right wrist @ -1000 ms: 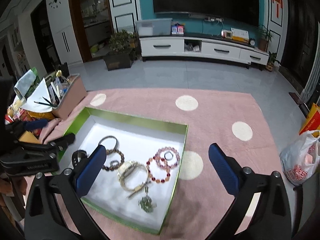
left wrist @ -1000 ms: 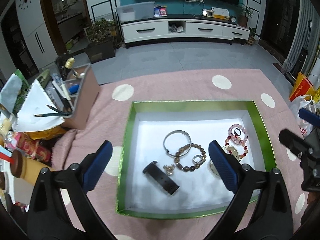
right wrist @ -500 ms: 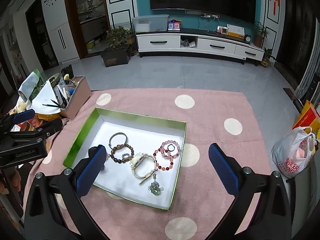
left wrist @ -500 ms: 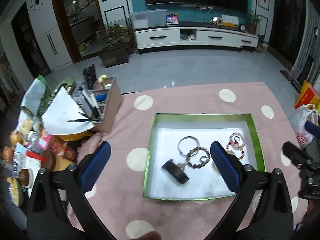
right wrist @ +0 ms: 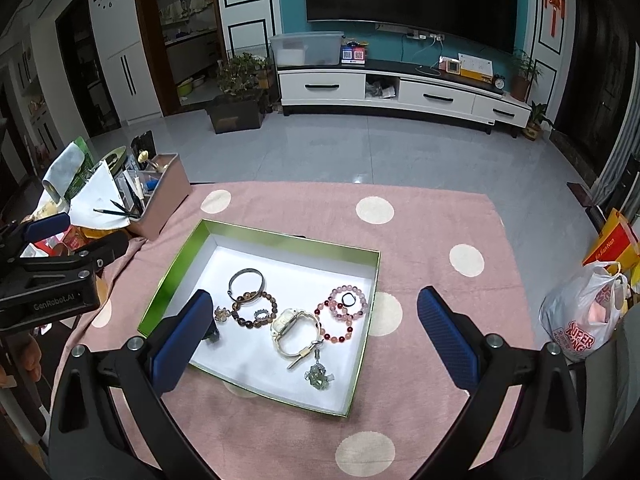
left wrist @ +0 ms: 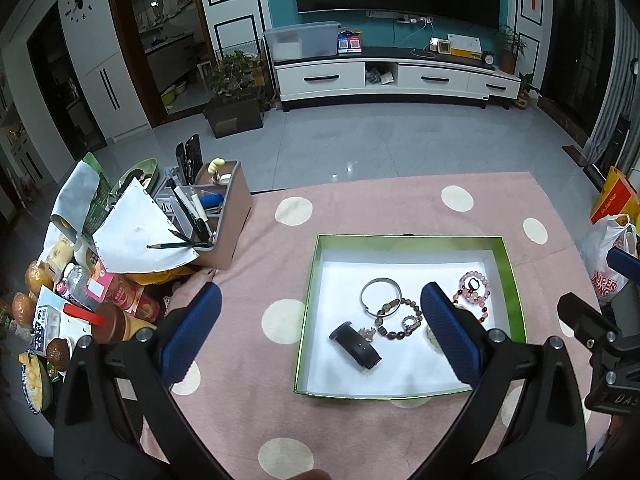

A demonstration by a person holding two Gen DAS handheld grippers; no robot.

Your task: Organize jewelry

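Lying gathered in the green-rimmed box (right wrist: 362, 328) are the silver bangle (right wrist: 246, 278), brown bead bracelet (right wrist: 256, 310), white watch (right wrist: 292, 330) and pink bead bracelets (right wrist: 344, 312). Both grippers, left (left wrist: 320, 336) and right (right wrist: 312, 340), gape empty and have lifted away since earlier, suggesting sorting is done. Desk clutter (left wrist: 120, 240) sits at ten o'clock.

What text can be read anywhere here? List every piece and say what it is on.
"GenRobot.AI": black body of the left gripper.
"SUPER", partly folded: white plastic shopping bag.
"DAS", cut off: black body of the right gripper.
Orange paper bag: lettering too blurred.
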